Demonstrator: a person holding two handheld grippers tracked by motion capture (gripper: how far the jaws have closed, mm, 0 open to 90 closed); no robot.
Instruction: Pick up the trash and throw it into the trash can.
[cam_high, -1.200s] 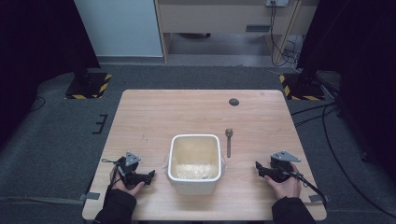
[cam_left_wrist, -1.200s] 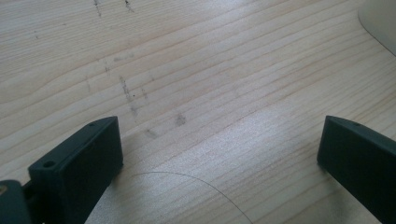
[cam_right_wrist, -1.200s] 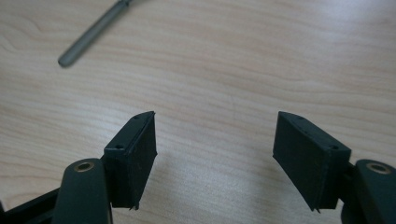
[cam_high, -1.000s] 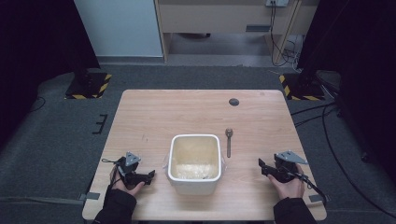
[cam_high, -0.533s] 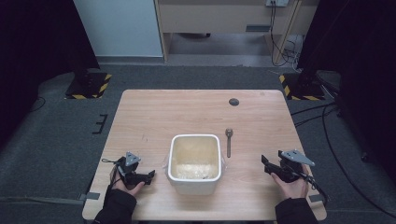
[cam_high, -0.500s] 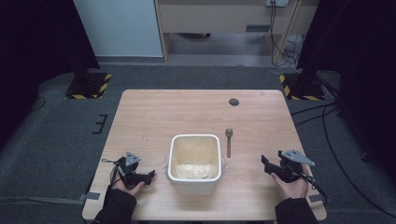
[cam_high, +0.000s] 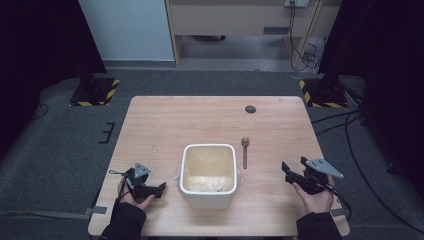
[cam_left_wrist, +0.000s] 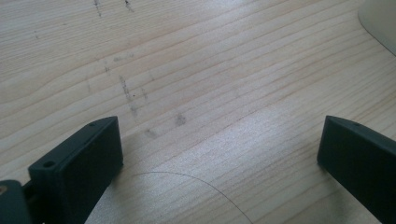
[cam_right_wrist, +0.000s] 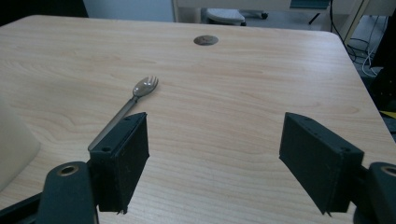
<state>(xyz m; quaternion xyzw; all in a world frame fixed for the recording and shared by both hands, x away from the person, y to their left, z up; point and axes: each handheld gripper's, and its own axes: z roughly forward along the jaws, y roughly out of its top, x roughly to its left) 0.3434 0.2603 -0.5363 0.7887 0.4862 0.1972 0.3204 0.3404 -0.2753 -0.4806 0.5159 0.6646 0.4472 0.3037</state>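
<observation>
A white square container (cam_high: 208, 175) with a pale layer at its bottom stands near the front middle of the wooden table (cam_high: 200, 120). Just right of it lies a metal spork (cam_high: 244, 152), head pointing away from me. My left gripper (cam_high: 161, 188) rests on the table left of the container, its jaws wide apart over bare wood (cam_left_wrist: 219, 149). My right gripper (cam_high: 286, 171) is held above the table right of the container. It is open, its jaws have just been opening, and nothing is between them (cam_right_wrist: 215, 154). The spork (cam_right_wrist: 126, 109) lies ahead of its left jaw.
A round dark grommet (cam_high: 250, 109) sits in the table near the far edge, also seen in the right gripper view (cam_right_wrist: 206, 40). The container's corner (cam_left_wrist: 380, 18) shows at the top right of the left gripper view. Cables trail on the floor to the right.
The right gripper has risen a little off the table and drifted slightly right, with its jaws spread wider. The left gripper, container and spork have not moved.
</observation>
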